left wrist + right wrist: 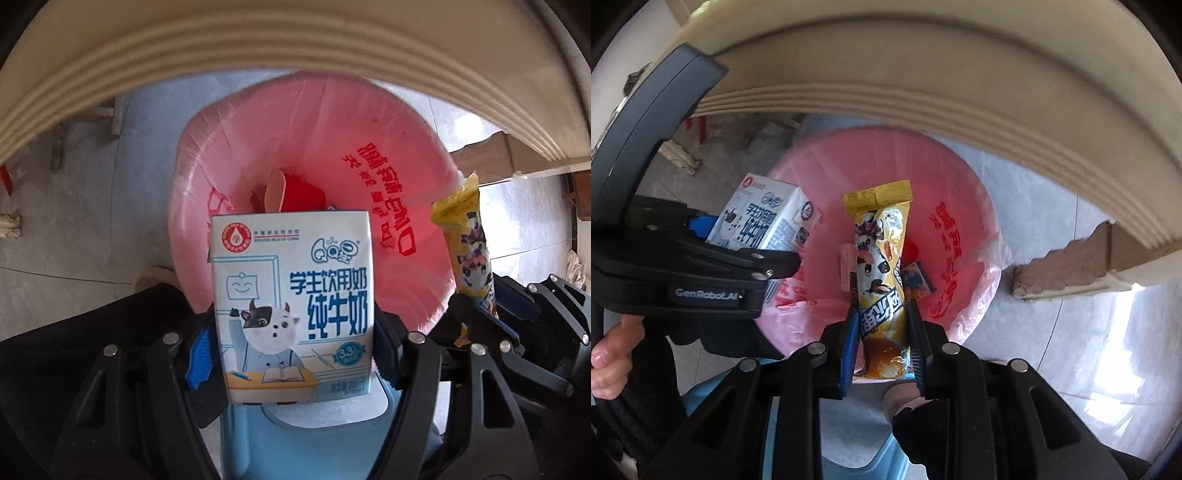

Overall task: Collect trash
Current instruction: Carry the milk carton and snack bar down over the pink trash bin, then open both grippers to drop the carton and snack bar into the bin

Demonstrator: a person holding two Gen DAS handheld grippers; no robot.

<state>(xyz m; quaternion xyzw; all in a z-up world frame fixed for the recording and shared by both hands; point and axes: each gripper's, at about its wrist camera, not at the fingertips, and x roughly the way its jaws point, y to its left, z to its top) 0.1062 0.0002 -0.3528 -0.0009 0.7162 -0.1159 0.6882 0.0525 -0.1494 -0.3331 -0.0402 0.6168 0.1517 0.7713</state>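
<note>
My left gripper [295, 332] is shut on a white and blue milk carton [295, 306], held upright over the pink-lined trash bin [424, 206]. The same carton [761, 221] shows at the left of the right wrist view, clamped in the left gripper [713, 240]. My right gripper [882, 314] is shut on a yellow snack wrapper [882, 258], which hangs above the bin's pink bag [960, 177]. That wrapper [469, 240] also shows at the right of the left wrist view. A red cup [295, 194] and small wrappers [918, 277] lie inside the bin.
A cream table edge [295, 51] curves over both views, just beyond the bin. The bin stands on a grey tiled floor [74, 221]. A light blue stool [332, 424] sits below the grippers. Cardboard [1071, 258] lies at the right. A hand [609, 354] grips the left handle.
</note>
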